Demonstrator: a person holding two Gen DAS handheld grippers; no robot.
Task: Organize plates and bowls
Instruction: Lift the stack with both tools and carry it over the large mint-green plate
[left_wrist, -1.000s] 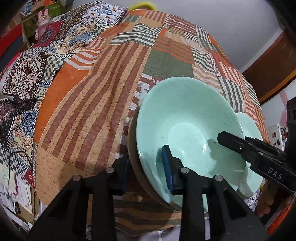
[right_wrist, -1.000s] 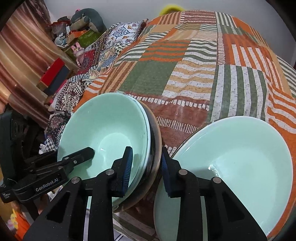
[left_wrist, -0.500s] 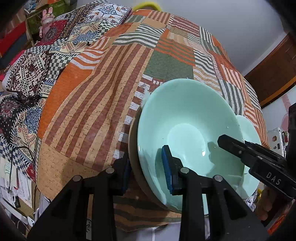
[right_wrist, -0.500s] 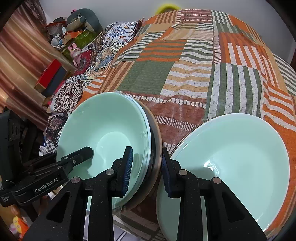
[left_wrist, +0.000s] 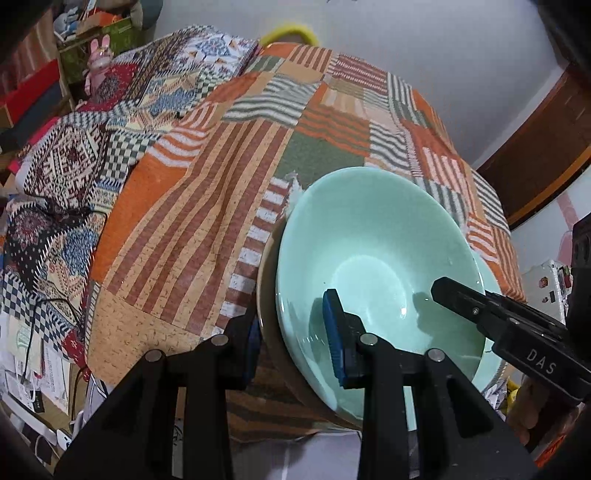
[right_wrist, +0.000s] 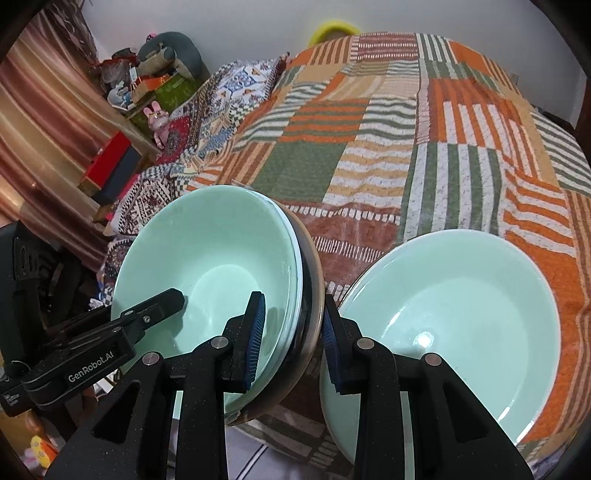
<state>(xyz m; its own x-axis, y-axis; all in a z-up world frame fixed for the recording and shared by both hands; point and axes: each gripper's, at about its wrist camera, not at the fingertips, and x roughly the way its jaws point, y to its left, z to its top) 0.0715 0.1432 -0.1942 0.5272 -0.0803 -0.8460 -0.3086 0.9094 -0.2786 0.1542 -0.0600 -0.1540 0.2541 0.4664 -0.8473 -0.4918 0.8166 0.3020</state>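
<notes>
Your left gripper and right gripper each pinch opposite rims of one bowl stack: smooth, glossy mint-green bowls nested in a darker outer bowl, held at the near edge of the bed. The exact bowl count is unclear. To its right, one shallow mint-green plate lies on the rough patchwork bedspread of striped orange, green and cream squares.

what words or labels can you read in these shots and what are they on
"DAS": white letters on the right tongs, seen from the left wrist.
"GenRobot.AI": white letters on the left tongs, seen from the right wrist.
Papers on the floor and a white box carry print too small to read.
</notes>
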